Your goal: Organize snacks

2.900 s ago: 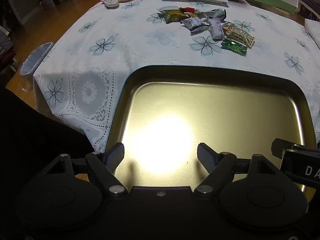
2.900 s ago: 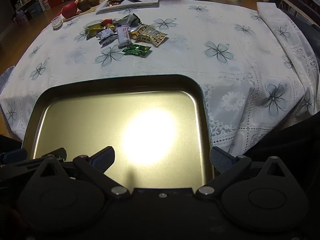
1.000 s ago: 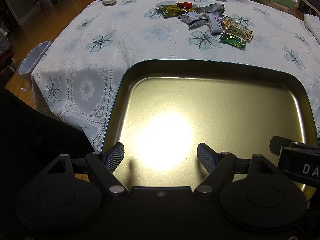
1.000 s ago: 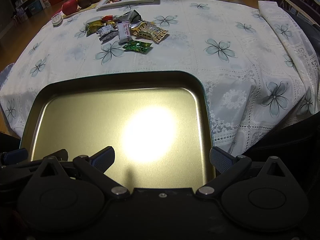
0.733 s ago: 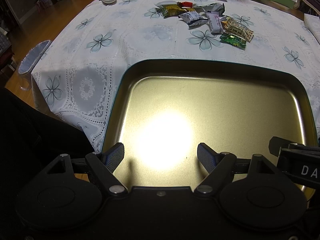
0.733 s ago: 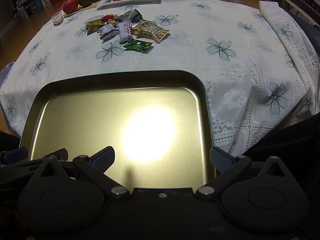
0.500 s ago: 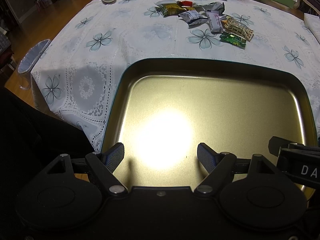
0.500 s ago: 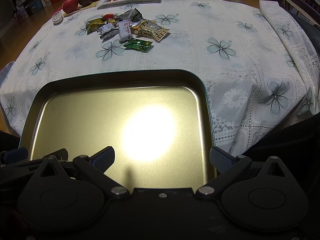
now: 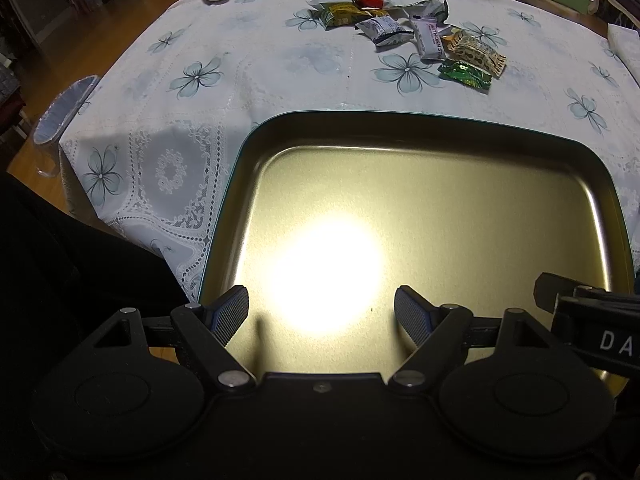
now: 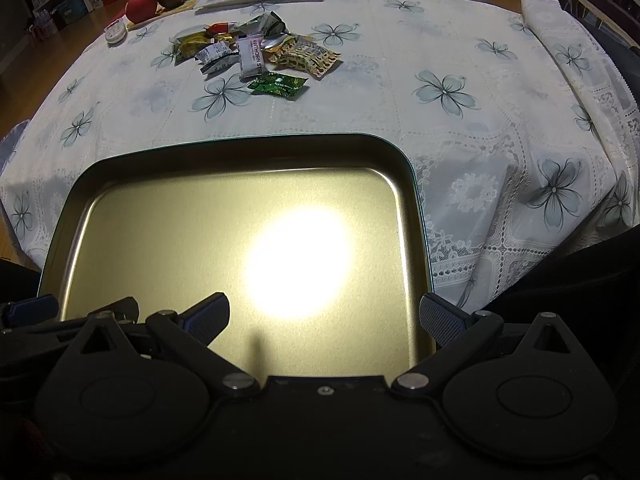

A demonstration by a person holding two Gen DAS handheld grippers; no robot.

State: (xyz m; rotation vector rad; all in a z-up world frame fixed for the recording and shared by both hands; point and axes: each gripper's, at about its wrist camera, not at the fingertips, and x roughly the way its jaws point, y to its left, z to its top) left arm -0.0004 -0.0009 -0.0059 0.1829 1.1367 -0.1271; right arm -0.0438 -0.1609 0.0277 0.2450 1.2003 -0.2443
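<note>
Right, both tools idle over the shallow gold-coloured metal tray with the dark green rim (image 9: 420,118), which sits at the near edge of the white flower-print lace tablecloth (image 9: 240,64). My left gripper (image 9: 321,312) has its jaws spread wide with nothing between them; my right gripper (image 10: 324,318) likewise, spread and empty, and its tip shows at the lower right of the left view. The loose pile of small wrapped snacks (image 10: 256,52) lies well apart from the tray, toward the far side of the table. I judge these light, soft and crinkly, with slick foil or film skins; they should deform under the pads, so I would pinch across a sealed end or the flat middle, gently. The green foil packet (image 10: 278,83) is nearest and lies clear of the rest, an easy first take. Behind it sit a spotted yellow-brown pack (image 10: 306,58), a white bar wrapper with dark lettering (image 10: 251,58), a blue-and-white pouch (image 9: 384,30) and a yellow-green bag (image 9: 340,14), some overlapping. The tray holds nothing; only a lamp glare on its floor.
</note>
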